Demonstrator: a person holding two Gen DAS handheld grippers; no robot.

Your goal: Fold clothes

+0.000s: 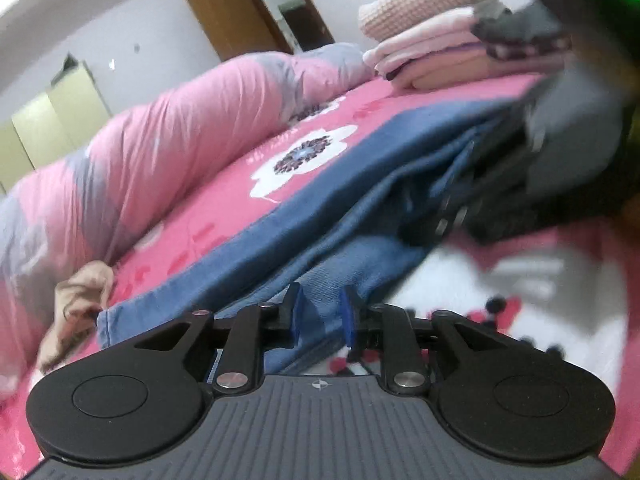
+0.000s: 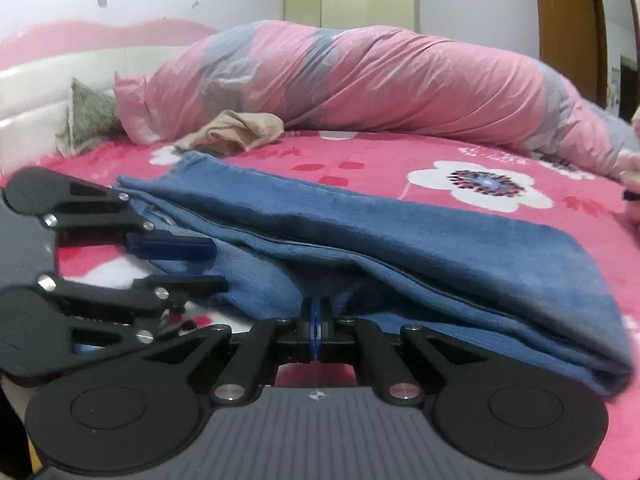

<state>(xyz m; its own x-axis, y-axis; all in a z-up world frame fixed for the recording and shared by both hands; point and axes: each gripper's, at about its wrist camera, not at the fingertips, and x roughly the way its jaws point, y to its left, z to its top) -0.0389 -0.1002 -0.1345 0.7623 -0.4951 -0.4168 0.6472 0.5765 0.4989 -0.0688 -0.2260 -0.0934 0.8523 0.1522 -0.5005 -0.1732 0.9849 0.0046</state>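
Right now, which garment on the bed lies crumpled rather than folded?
The beige garment beside the pink duvet: it sits in a loose heap, while the blue jeans lie folded flat and the pink clothes are neatly stacked.

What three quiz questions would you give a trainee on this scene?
1. True or false: the blue garment lies on the floor.
2. Which one has its jaws shut? A. left gripper B. right gripper C. neither
3. What colour is the crumpled garment beside the rolled duvet?

Key: 1. False, it lies on the bed. 2. B. 3. Beige.
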